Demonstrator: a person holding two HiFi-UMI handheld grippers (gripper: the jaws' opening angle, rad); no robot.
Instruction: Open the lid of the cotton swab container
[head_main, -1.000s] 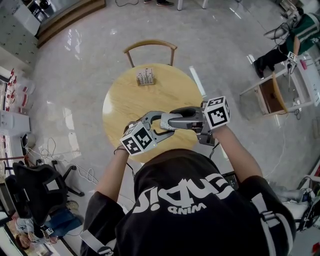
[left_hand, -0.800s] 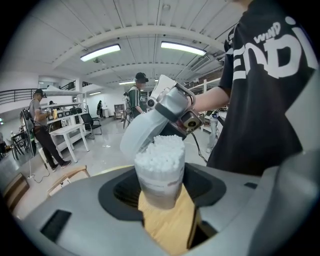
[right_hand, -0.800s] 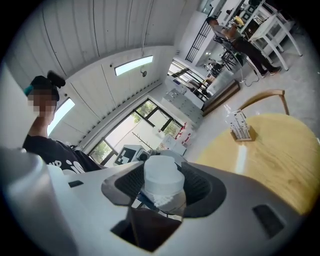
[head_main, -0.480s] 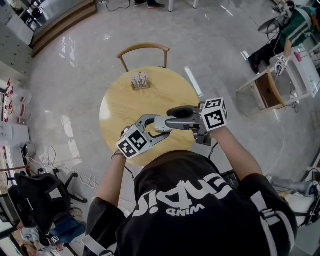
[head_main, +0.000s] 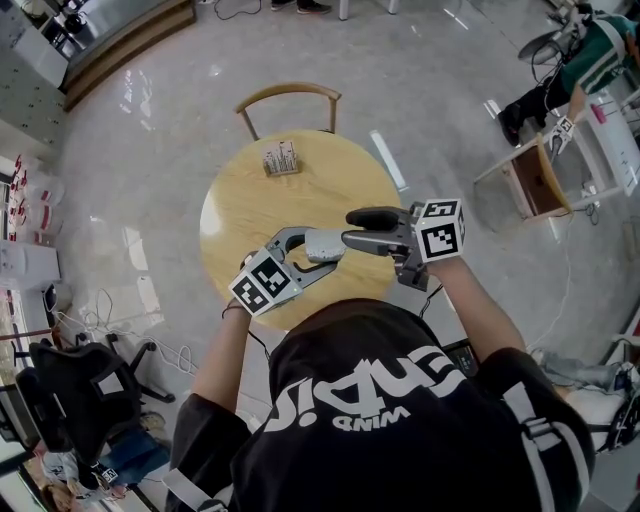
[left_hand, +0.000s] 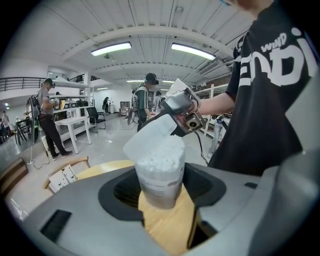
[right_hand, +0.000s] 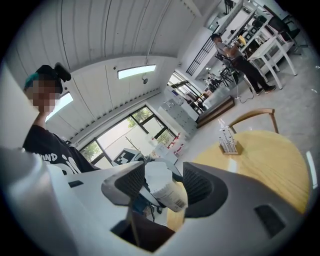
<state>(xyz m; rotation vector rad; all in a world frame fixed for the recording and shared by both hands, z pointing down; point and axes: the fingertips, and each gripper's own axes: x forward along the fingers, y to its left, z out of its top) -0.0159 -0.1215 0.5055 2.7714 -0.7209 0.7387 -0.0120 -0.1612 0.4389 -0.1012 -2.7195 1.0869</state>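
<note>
Shifted slightly since the earlier frame, right hand-held gripper (right_hand: 161, 186) is clamped on lid (left_hand: 150, 137), tipped up off exposed swabs (left_hand: 161, 155). Container (left_hand: 160, 182) is pinched in left hand-held gripper (left_hand: 162, 189), above worktop (head_main: 250, 200). Opening judged nearly done; lid to be swung fully clear next.

A: What's the tally around the round table (head_main: 250, 215)?

B: One table. One chair (head_main: 288, 95) at its far side, and one small rack (head_main: 281, 159) standing on it near that chair.

A: Over its near edge?

B: Two grippers: one left gripper (head_main: 318, 248) and one right gripper (head_main: 358, 228). Two marker cubes: a left cube (head_main: 262, 281) and a right cube (head_main: 440, 230).

A: Containers?

B: One cotton swab container (left_hand: 160, 172) with one lid (left_hand: 150, 134). The swabs are packed too tight to count.

A: People?

B: One person in black (head_main: 400, 420) at the table. One person in green (head_main: 590, 55) well away from it.
</note>
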